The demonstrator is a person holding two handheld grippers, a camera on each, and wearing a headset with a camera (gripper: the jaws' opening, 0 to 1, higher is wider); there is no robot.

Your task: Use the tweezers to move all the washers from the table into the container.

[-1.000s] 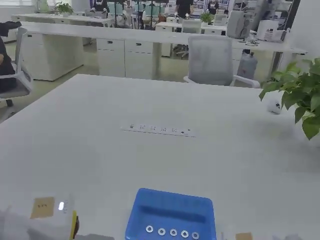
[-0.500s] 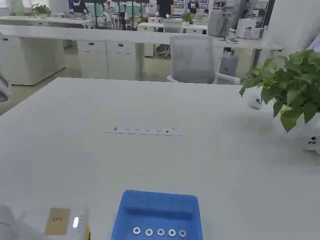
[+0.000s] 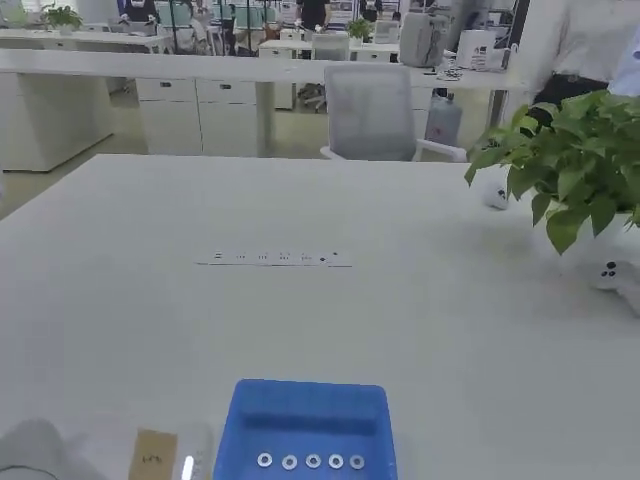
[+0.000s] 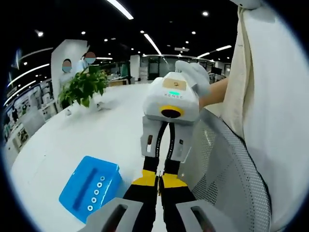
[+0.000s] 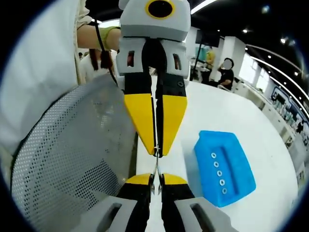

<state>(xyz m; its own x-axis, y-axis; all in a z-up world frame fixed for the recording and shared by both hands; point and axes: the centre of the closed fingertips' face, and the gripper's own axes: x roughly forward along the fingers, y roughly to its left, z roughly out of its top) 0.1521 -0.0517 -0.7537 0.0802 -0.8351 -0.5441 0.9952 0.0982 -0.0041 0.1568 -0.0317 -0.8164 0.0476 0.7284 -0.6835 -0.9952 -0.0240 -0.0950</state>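
A blue tray (image 3: pixel 305 420) lies at the near table edge with several washers (image 3: pixel 311 461) in a row inside it; it also appears as the tray (image 4: pixel 91 187) and the tray (image 5: pixel 224 166). My left gripper (image 4: pixel 158 180) and right gripper (image 5: pixel 155 181) point at each other, tip to tip, both with jaws shut, over the table edge beside the tray. A thin bright sliver (image 5: pixel 155 166) runs between the tips; I cannot tell what it is. A gripper's white body (image 3: pixel 155 458) peeks in at bottom left of the head view.
A potted plant (image 3: pixel 570 170) stands on the right of the white table (image 3: pixel 300 320), with a flush socket strip (image 3: pixel 275 258) mid-table. A mesh chair back (image 4: pixel 217 164) and a person's white clothing sit close behind the grippers. A grey chair (image 3: pixel 370 110) stands at the far edge.
The head camera has swung, so the picture slid left and the plant came further in. A person in white appeared at the back right. Tray and washers have not moved.
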